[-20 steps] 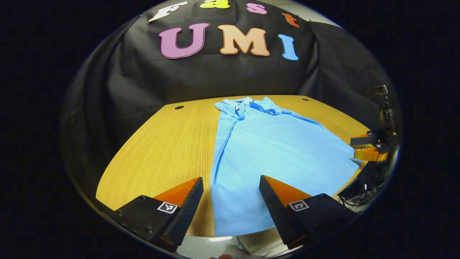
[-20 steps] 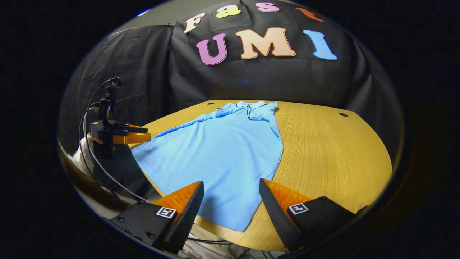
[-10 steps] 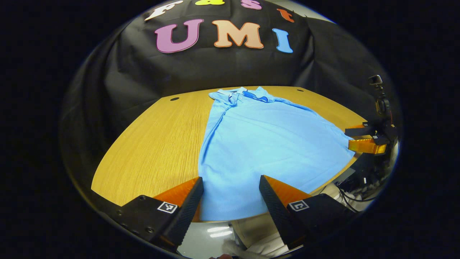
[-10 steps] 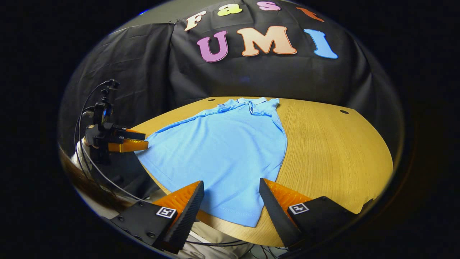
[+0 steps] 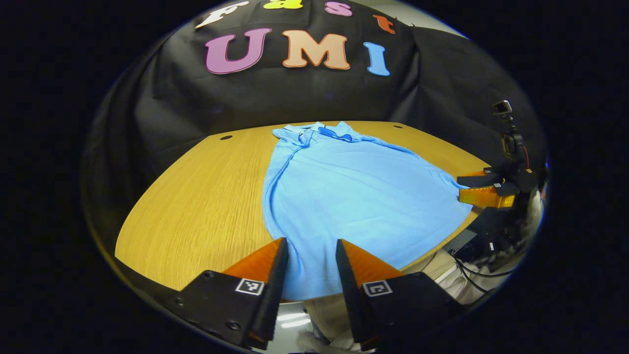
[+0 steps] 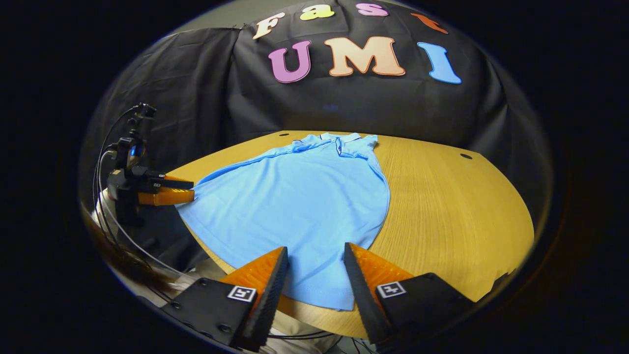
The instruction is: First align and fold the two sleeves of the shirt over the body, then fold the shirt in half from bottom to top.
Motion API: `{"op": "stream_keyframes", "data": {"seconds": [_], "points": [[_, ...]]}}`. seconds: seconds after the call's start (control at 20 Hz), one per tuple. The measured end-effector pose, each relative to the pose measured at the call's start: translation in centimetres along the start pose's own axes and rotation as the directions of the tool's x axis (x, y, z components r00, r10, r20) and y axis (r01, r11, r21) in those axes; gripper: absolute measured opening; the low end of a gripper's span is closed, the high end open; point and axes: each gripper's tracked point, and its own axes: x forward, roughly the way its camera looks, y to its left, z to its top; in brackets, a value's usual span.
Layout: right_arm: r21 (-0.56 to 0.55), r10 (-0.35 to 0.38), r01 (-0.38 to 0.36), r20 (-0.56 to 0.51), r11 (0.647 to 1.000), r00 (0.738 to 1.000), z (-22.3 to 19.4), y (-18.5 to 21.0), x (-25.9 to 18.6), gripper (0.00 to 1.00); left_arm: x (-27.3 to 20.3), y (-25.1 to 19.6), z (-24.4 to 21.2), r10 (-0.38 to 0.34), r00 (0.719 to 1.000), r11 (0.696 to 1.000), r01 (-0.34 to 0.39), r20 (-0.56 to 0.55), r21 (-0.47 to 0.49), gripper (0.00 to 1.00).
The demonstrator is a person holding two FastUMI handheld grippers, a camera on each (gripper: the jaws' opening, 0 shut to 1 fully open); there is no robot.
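The light blue polo shirt (image 5: 358, 196) lies flat on the wooden table (image 5: 206, 206), collar at the far side, hem at the near edge. The left gripper (image 5: 307, 268) is at the hem's left corner, the right gripper (image 6: 314, 273) at the right corner. Each has its fingers partly apart, with hem cloth between them; I cannot tell if they press it.

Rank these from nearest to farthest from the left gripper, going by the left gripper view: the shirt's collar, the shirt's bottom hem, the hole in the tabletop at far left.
From the left gripper:
1. Shirt's bottom hem: right between the fingers, at the table's near edge.
2. Shirt's collar: far end of the shirt, straight ahead.
3. Hole in the tabletop: far left. It lies about as far off as the collar, too close to call.
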Motion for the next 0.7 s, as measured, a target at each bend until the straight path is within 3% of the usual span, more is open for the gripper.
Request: {"op": "stream_keyframes", "data": {"seconds": [0.05,0.1,0.15,0.25,0.35,0.7], "points": [[0.001,0.009,-0.009,0.001,1.000,1.000,-0.1,0.2,0.1,0.53,0.2,-0.4,0.0,-0.010,1.000,1.000,0.010,-0.003,0.004,0.42],[-0.003,0.017,-0.017,0.004,1.000,1.000,0.0,0.4,0.2,0.46,0.1,-0.8,0.1,-0.018,1.000,1.000,0.018,-0.001,0.003,0.35],[0.003,0.029,-0.029,0.004,1.000,1.000,0.0,0.7,0.5,0.39,0.2,-0.9,0.1,-0.026,1.000,1.000,0.026,0.002,-0.004,0.19],[0.006,0.041,-0.041,0.003,0.999,0.999,0.1,0.9,0.4,0.15,0.3,-1.0,0.4,-0.025,1.000,1.000,0.025,0.003,-0.003,0.01],[-0.009,0.040,-0.040,0.001,0.999,0.999,0.2,1.0,0.4,0.08,0.3,-1.0,0.4,-0.028,1.000,1.000,0.028,0.002,0.000,0.00],[0.017,0.051,-0.051,0.003,0.999,0.999,1.7,0.5,0.7,0.08,0.8,-0.9,2.3,-0.057,0.998,0.995,0.058,0.009,-0.077,0.00]]}}
